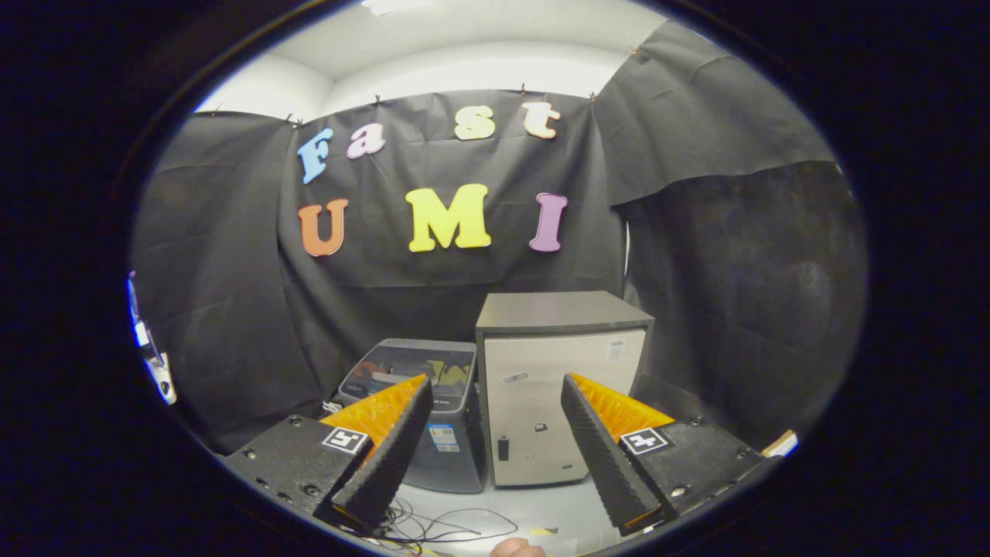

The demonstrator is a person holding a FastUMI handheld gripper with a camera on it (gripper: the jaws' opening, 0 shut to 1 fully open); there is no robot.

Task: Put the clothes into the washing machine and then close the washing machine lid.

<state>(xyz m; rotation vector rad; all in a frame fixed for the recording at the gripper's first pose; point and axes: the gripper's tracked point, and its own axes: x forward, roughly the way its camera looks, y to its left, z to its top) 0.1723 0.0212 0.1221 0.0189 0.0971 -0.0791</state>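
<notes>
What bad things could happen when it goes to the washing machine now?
1. The washing machine has its lid down and stands tight against the cabinet, so the open, empty hand-held gripper might bump the cabinet on its way there.
2. Loose cables lie on the floor just ahead of the fingers and could snag.
</notes>
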